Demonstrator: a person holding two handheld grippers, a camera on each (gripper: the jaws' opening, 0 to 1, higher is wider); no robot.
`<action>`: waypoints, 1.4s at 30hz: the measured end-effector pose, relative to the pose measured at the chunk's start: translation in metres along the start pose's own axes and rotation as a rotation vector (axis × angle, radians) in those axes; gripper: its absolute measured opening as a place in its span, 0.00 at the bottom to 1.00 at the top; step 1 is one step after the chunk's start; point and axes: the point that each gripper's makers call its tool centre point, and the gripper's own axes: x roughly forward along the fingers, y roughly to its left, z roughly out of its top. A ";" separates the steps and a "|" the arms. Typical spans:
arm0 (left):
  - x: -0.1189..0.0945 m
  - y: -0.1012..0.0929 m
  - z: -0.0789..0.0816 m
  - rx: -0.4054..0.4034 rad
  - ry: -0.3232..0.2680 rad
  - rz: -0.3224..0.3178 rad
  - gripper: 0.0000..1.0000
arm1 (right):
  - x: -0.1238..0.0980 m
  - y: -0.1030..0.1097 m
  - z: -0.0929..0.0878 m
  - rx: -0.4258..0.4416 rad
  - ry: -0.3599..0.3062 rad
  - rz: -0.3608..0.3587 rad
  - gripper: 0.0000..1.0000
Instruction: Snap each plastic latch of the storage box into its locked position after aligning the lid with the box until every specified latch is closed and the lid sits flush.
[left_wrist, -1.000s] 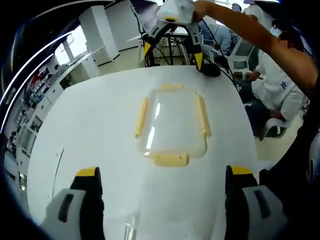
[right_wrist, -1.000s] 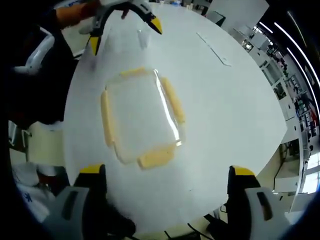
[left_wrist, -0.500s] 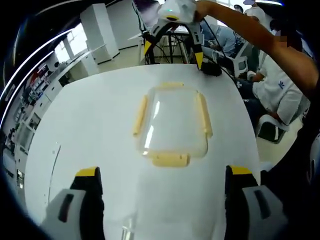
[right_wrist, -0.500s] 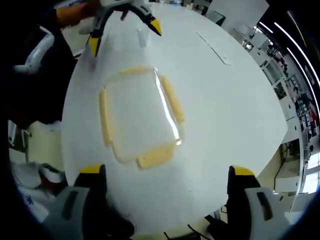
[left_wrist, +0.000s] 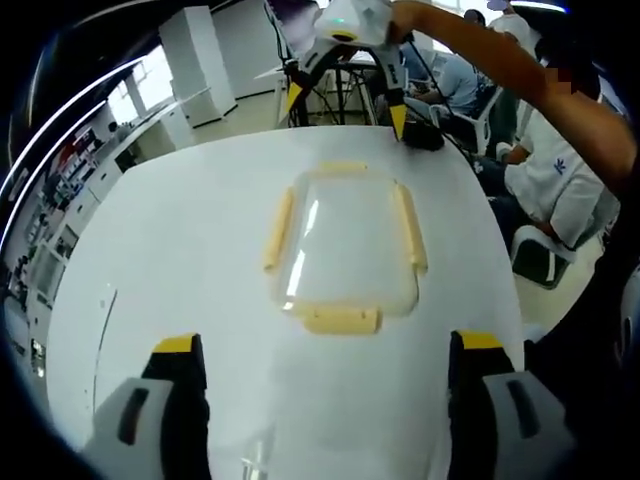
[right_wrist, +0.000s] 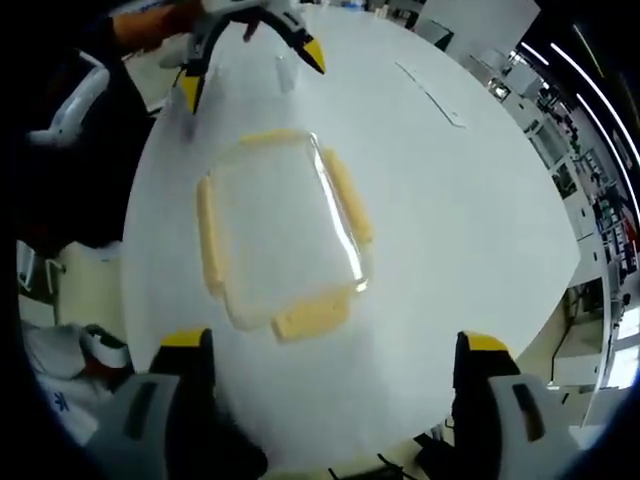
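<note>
Currently the left gripper (left_wrist: 322, 345) is holding its jaws spread wide with nothing between them, hovering over the near part of the white bench (left_wrist: 180, 260). Just ahead of it, the clear storage box (left_wrist: 347, 250) is sitting on the bench with its lid on, and four pale yellow latches (left_wrist: 341, 320) are lying splayed outward along its sides. Across the box, the right gripper (left_wrist: 345, 85) is hanging above the far edge, a person's arm (left_wrist: 520, 80) reaching in behind it.

Likewise the right gripper (right_wrist: 325, 345) is keeping its jaws parted and empty, apart from the box (right_wrist: 275, 230). Beyond the box, the left gripper (right_wrist: 250, 50) is hovering near a small clear object (right_wrist: 285, 75) standing on the bench (right_wrist: 450, 220).
</note>
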 end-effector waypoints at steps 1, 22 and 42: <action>0.000 0.000 0.000 0.000 0.000 0.000 0.97 | 0.001 -0.001 0.000 0.002 0.000 0.002 0.98; 0.020 -0.003 -0.007 0.011 0.027 -0.016 0.99 | 0.006 0.000 -0.008 0.014 0.001 0.008 0.98; 0.032 -0.004 -0.017 -0.002 0.041 -0.032 0.94 | 0.025 0.007 -0.014 0.013 0.017 0.045 0.97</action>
